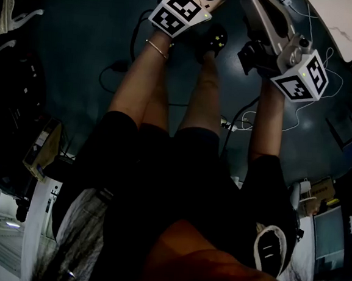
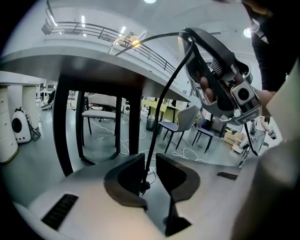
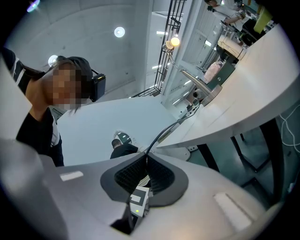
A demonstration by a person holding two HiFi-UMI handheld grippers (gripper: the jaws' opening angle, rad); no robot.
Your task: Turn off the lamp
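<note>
Beside the counter (image 3: 243, 93), right gripper (image 3: 146, 159) clamps the cord (image 3: 162, 132), lamp (image 3: 172, 42) at one o'clock; left gripper (image 2: 150, 158), jaws apart, straddles it.

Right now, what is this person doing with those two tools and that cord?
A person holds a tool in each hand, working on the black cord of a lamp. The right claw is shut on the cord; the left claw stands open with the cord running between its jaws. The lamp is lit, so it is not off yet.
</note>
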